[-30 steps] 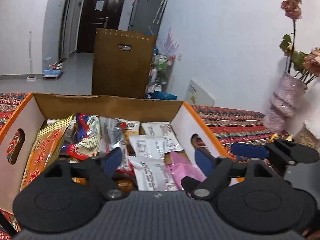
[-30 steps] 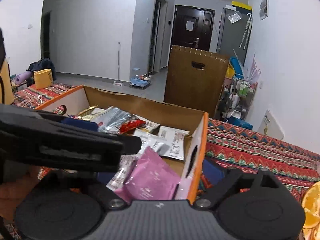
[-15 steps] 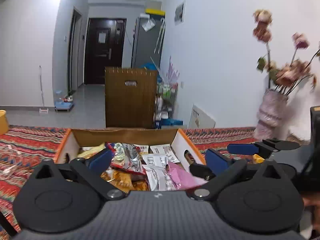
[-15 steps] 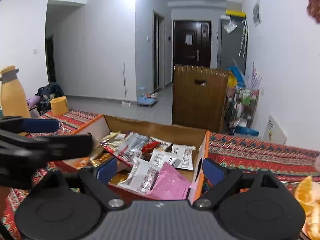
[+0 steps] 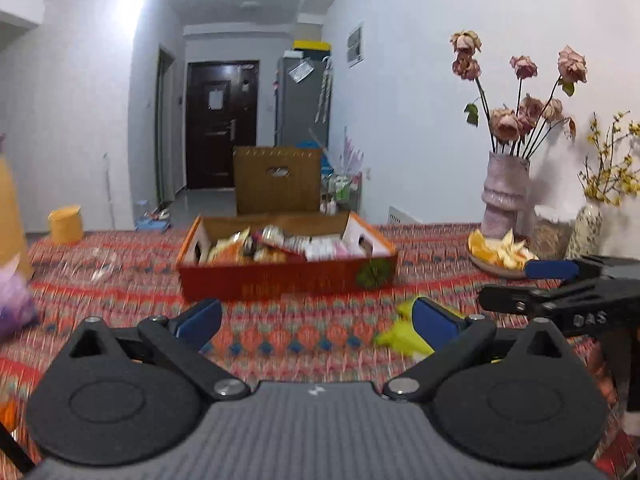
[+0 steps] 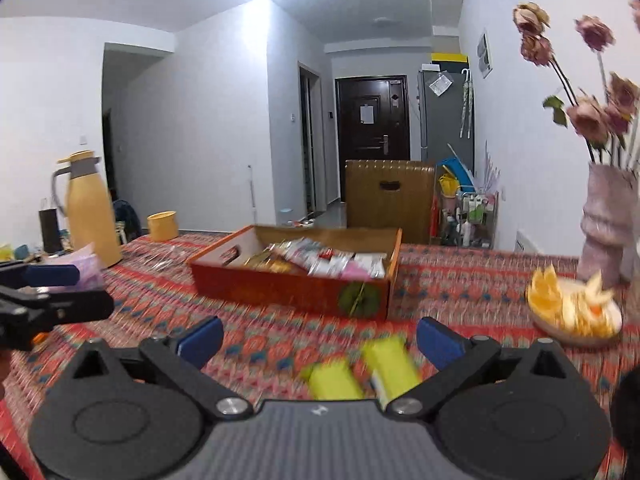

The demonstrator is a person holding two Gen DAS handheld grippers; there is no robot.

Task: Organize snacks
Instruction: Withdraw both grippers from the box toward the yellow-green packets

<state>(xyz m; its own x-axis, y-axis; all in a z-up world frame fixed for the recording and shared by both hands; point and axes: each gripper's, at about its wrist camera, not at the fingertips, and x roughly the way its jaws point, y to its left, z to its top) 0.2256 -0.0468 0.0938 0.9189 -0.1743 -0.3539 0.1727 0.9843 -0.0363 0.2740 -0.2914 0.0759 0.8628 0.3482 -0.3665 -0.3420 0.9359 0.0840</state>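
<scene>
A red cardboard box (image 5: 288, 278) (image 6: 292, 286) full of snack packets stands on the patterned tablecloth. Two yellow-green snack packets (image 6: 362, 368) (image 5: 400, 334) lie on the cloth in front of it. My left gripper (image 5: 316, 320) is open and empty, well back from the box. My right gripper (image 6: 318, 338) is open and empty, just above the yellow-green packets. The right gripper also shows at the right edge of the left wrist view (image 5: 568, 284), and the left gripper at the left edge of the right wrist view (image 6: 48, 292).
A plate of orange peels (image 6: 574, 312) (image 5: 500, 252) and a pink vase with dried roses (image 5: 504, 196) (image 6: 606, 224) stand at the right. A yellow thermos (image 6: 90, 216) and a purple bag (image 5: 14, 300) are at the left.
Both grippers have pulled back and away from the box, which now sits much farther off. The yellow-green packets have come into view on the cloth.
</scene>
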